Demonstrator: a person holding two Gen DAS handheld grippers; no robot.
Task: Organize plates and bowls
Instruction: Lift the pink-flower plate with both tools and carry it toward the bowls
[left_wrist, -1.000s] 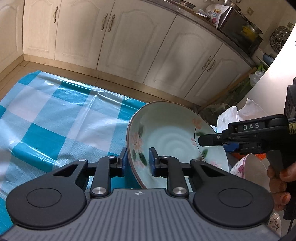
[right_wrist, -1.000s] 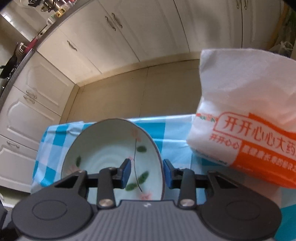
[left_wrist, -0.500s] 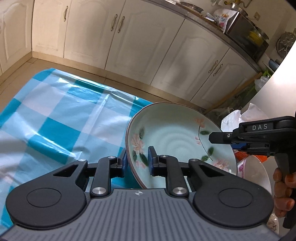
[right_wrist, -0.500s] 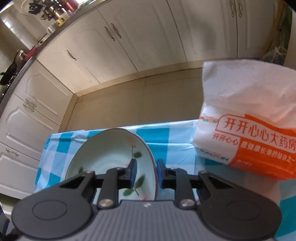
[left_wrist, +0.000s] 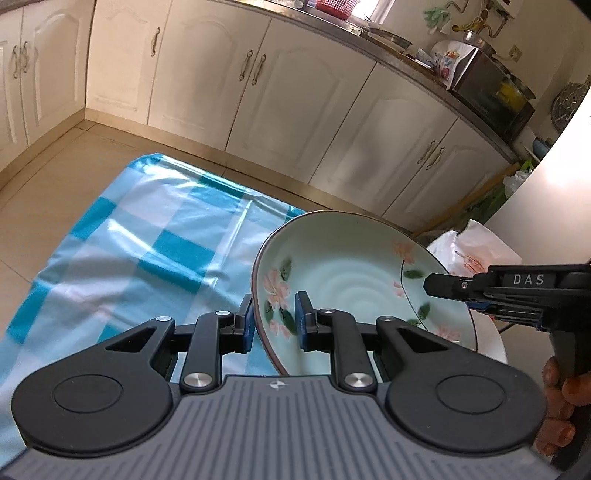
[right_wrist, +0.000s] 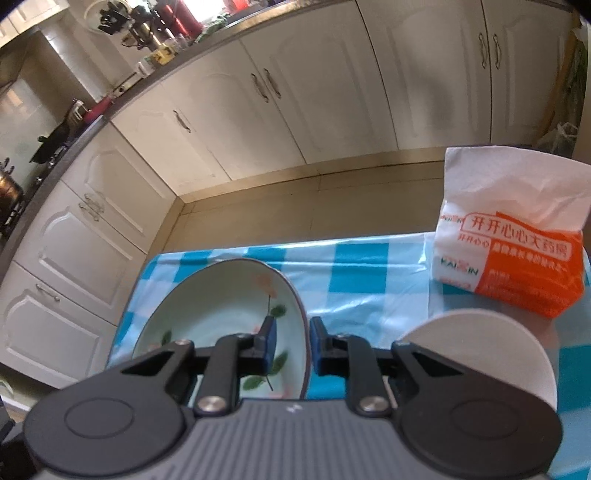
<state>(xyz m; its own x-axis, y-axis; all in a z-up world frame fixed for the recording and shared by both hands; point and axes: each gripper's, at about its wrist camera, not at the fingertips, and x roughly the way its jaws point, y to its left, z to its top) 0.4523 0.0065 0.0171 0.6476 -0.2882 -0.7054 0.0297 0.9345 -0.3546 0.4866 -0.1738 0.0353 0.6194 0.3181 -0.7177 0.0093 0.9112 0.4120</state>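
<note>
A: In a kitchen, the left gripper (left_wrist: 275, 323) is pinching the near rim of a pale green ceramic bowl with pink flowers (left_wrist: 354, 291), tilted above the blue-and-white checked plastic tablecloth (left_wrist: 147, 251).

B: The right gripper (right_wrist: 290, 341), its jaws having just been closing, is clamping the opposite rim. A white-and-orange tissue pack (right_wrist: 509, 243) is standing nearby.

Green floral bowl (left_wrist: 354, 291): lower rim hidden behind the left gripper (left_wrist: 275, 319) body. White bowl (right_wrist: 480, 347): partly covered by the right gripper (right_wrist: 290, 345) body; underside unseen. Tissue pack (right_wrist: 513, 243): right end cut by the frame. Hand (left_wrist: 561, 406): only fingers visible at the edge. Countertop items (right_wrist: 147, 37): too small to identify.
</note>
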